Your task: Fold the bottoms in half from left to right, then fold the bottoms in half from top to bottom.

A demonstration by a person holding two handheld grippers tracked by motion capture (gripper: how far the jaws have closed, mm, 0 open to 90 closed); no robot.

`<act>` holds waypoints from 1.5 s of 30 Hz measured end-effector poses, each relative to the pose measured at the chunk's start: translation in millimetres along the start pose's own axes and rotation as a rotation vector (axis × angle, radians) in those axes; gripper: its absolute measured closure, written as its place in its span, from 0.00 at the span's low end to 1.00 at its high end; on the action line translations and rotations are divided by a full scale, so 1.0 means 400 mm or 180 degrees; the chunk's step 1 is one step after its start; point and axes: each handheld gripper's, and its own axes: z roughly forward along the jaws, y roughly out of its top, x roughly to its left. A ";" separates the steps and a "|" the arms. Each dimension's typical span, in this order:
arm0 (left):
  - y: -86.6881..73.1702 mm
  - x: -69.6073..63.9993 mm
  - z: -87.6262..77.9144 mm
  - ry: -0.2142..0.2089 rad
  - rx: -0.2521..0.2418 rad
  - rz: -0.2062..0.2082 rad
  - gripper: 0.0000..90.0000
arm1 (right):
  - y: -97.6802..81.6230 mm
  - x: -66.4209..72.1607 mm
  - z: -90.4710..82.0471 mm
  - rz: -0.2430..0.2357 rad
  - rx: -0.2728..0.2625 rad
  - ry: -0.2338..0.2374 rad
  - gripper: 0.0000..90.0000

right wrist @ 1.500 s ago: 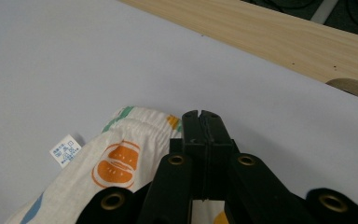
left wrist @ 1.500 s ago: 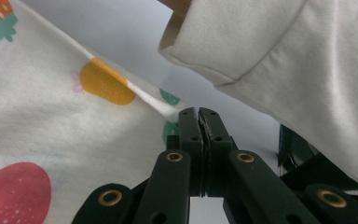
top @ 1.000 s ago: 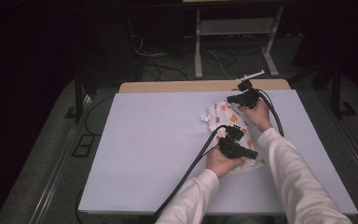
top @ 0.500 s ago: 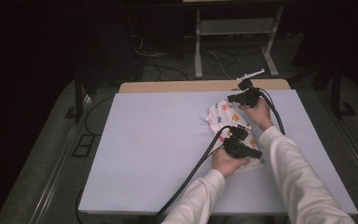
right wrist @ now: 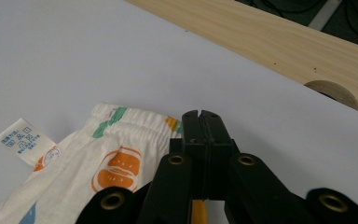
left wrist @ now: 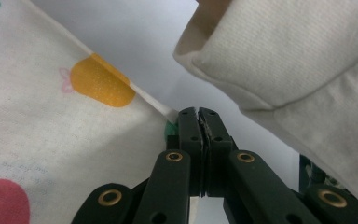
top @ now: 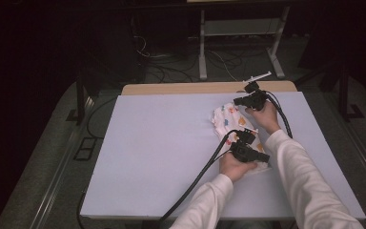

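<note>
The printed cloth garment [top: 233, 125] lies on the pale lilac table cover [top: 162, 152], toward its right half, and all places here are told from this garment. The left gripper [left wrist: 198, 114] sits at the garment's near end, its jaws pressed together on the hem corner, where a bit of green trim shows beside the pads. The right gripper [right wrist: 198, 116] is at the far end, jaws also closed, and it seems to pinch the gathered elastic waistband; an orange patch of the print shows low between its arms. I judge that the two ends are held like this so that the fabric can be stretched flat or folded along its length. The cloth is thin, soft, off-white cotton with a fine weave, printed with orange, red, green and blue shapes. A small white care label [right wrist: 24, 141] lies flat at the waistband's side. Beyond the garment a light wooden edge [right wrist: 270, 37] runs along the table. The person's cream sleeve [left wrist: 289, 60], thick and ribbed, hangs above the left gripper.
</note>
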 end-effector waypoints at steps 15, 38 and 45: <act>-0.006 -0.016 0.002 0.0043 -0.0135 0.0144 0.66 | -0.013 0.006 -0.029 0.0065 -0.0292 -0.0041 0.60; -0.023 -0.026 -0.069 0.0266 -0.0384 0.0533 0.03 | -0.064 0.021 -0.101 0.0287 -0.0419 0.0191 0.01; -0.017 -0.028 -0.097 0.0381 -0.0426 0.0698 0.00 | -0.073 0.028 -0.108 0.0235 -0.0407 0.0147 0.01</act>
